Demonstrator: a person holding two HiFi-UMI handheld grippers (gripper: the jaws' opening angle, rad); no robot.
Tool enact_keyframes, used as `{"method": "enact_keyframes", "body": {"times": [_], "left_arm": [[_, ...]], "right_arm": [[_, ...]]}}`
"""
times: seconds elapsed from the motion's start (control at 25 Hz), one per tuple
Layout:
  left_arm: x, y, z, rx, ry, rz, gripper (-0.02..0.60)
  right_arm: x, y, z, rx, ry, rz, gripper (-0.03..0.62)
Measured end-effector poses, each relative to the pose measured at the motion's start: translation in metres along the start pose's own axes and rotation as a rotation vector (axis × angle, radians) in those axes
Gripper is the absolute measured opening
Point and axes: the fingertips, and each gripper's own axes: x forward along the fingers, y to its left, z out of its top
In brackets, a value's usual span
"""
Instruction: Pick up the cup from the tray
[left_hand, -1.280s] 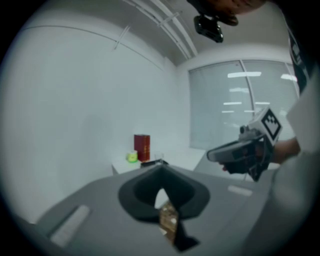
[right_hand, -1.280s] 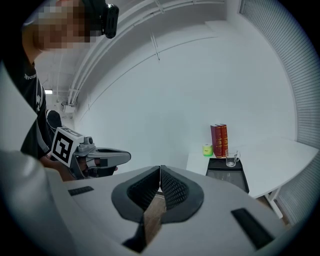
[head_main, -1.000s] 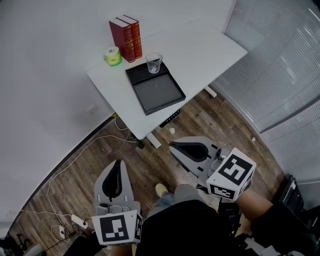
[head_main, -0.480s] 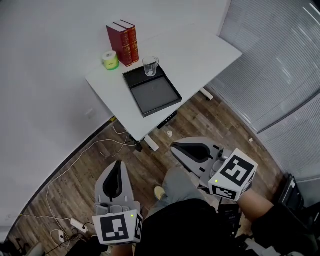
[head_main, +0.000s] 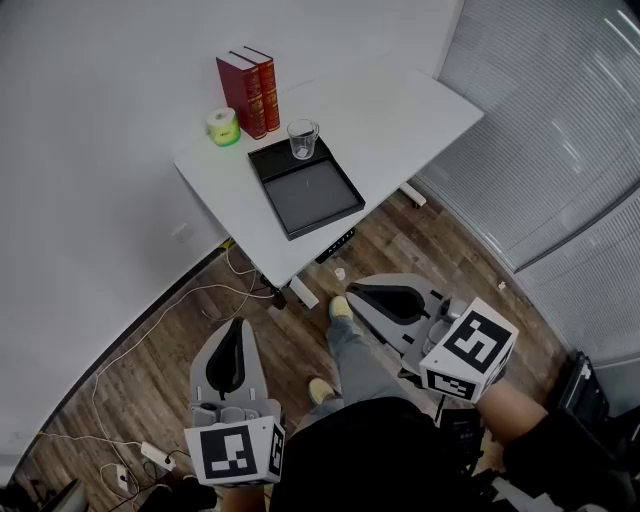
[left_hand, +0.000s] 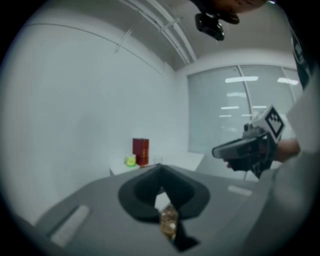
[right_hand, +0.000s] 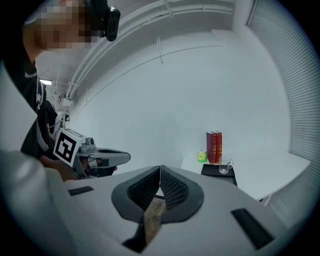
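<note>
While the left gripper (left_hand: 161, 171) and the right gripper (right_hand: 160, 170) hang low over the wood floor (head_main: 190, 330), well short of the tray (head_main: 318, 192), both are closed and empty: the left fingers (left_hand: 141, 192) meet at their tips with nothing between them, and so do the right fingers (right_hand: 176, 190). From the head view, the left gripper (head_main: 238, 324) is the farther of the two from the tray, and the right gripper (head_main: 349, 291) points towards it from nearer the tabletop's edge. A leg with a shoe (head_main: 340, 307) reaches forward between them.

The cup (head_main: 302, 139), clear glass with a handle, stands upright inside the tray's far corner, untouched. The tray is black and shallow, and lies on the white tabletop (head_main: 400, 120). Two red books (head_main: 250, 92) stand upright just beyond the tray's far end, and a green roll (head_main: 223, 125) sits beside them, left of the tray. Blinds (head_main: 560, 130) lie right of the tray, past the tabletop. Cables (head_main: 150, 340) trail over the floor on the tray's near left.
</note>
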Motion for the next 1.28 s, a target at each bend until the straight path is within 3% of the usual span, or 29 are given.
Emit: {"method": "enact_keyframes", "body": {"times": [0.48, 1.28], "left_arm": [[0.024, 0.009, 0.009, 0.008, -0.001, -0.002, 0.005], [0.147, 0.016, 0.023, 0.01, 0.04, -0.039, 0.005]], "right_arm": [[0.014, -0.021, 0.009, 0.002, -0.009, -0.005, 0.015], [0.064, -0.134, 0.021, 0.048, -0.01, -0.028, 0.015]]}}
